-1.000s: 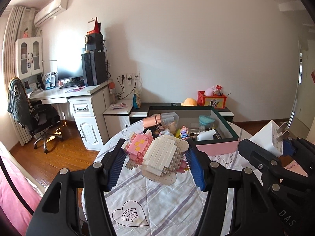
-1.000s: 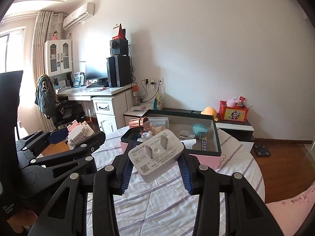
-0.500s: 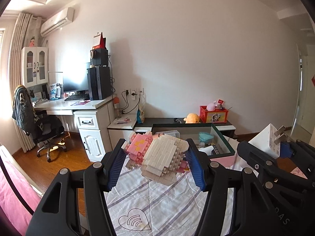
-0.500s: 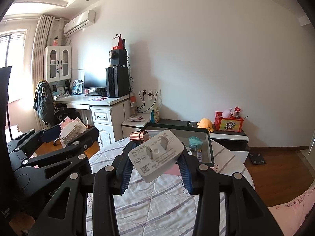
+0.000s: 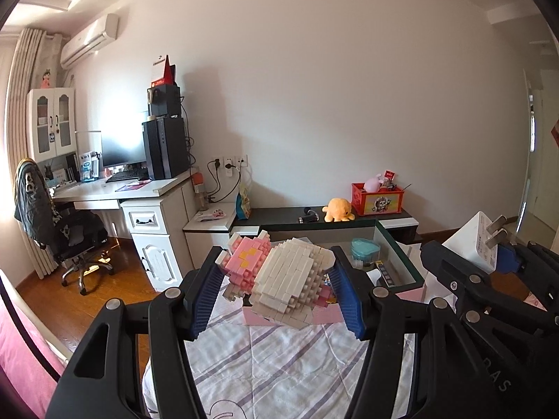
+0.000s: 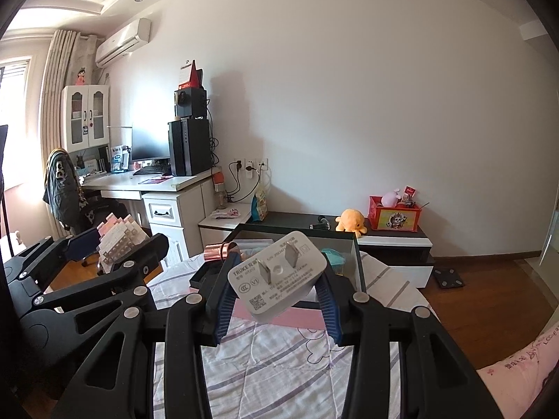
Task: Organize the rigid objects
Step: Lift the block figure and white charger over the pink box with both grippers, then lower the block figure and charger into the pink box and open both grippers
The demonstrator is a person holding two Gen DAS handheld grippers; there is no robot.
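My left gripper (image 5: pixel 276 291) is shut on a pink and cream brick-built figure (image 5: pixel 283 279) and holds it in the air above the striped cloth. My right gripper (image 6: pixel 276 295) is shut on a white plug charger (image 6: pixel 277 276), prongs up. Each gripper shows in the other's view: the right one with the charger (image 5: pixel 478 244) at the right, the left one with the figure (image 6: pixel 118 241) at the left. Beyond both stands an open dark-green box with a pink side (image 5: pixel 398 255), holding a teal tin (image 5: pixel 365 248) and other small items.
The box sits on a round table with a striped cloth (image 5: pixel 272 366). Behind are a low dark cabinet (image 6: pixel 394 241) with a yellow plush and a red box, a white desk (image 5: pixel 139 192) with a computer, and an office chair (image 5: pixel 56 223). Wooden floor lies around.
Both grippers have risen and tilted up with their objects; the box now sits lower and less of its inside shows. Both grips are unchanged.
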